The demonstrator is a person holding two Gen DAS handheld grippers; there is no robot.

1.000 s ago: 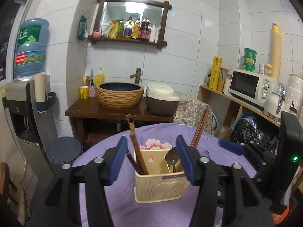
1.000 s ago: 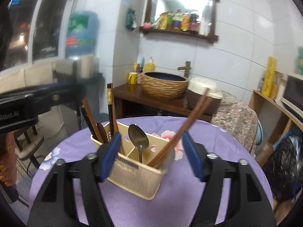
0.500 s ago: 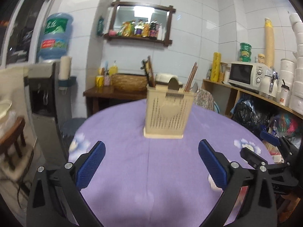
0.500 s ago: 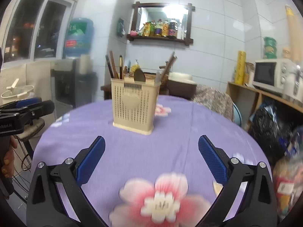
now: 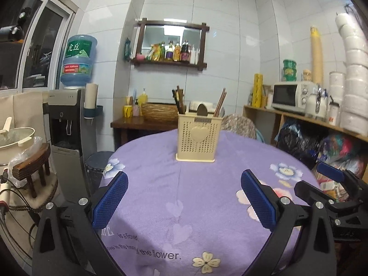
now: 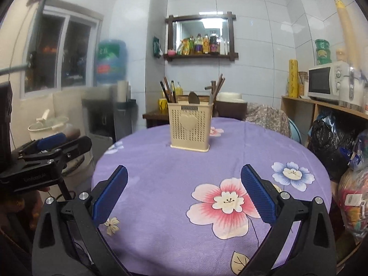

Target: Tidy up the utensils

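Observation:
A cream perforated utensil holder (image 5: 197, 140) with a heart on its front stands on the far side of the round table with a purple flowered cloth (image 5: 195, 202). It holds dark chopsticks (image 5: 178, 100) on the left, a spoon (image 5: 202, 110) in the middle and brown chopsticks (image 5: 219, 102) on the right. It also shows in the right wrist view (image 6: 189, 127). My left gripper (image 5: 184, 197) is open and empty, low over the table's near side. My right gripper (image 6: 184, 194) is open and empty, also well short of the holder.
The right gripper shows at the right edge of the left wrist view (image 5: 331, 188); the left gripper shows at the left of the right wrist view (image 6: 50, 151). A water dispenser (image 5: 66, 124), a stool (image 5: 32, 163) with a pot, a sink stand (image 5: 147, 124) and shelves (image 5: 317, 119) surround the table.
Both grippers have pulled back from right around the holder to the near side of the table and dropped low. Their jaws have opened wider. The holder has not moved.

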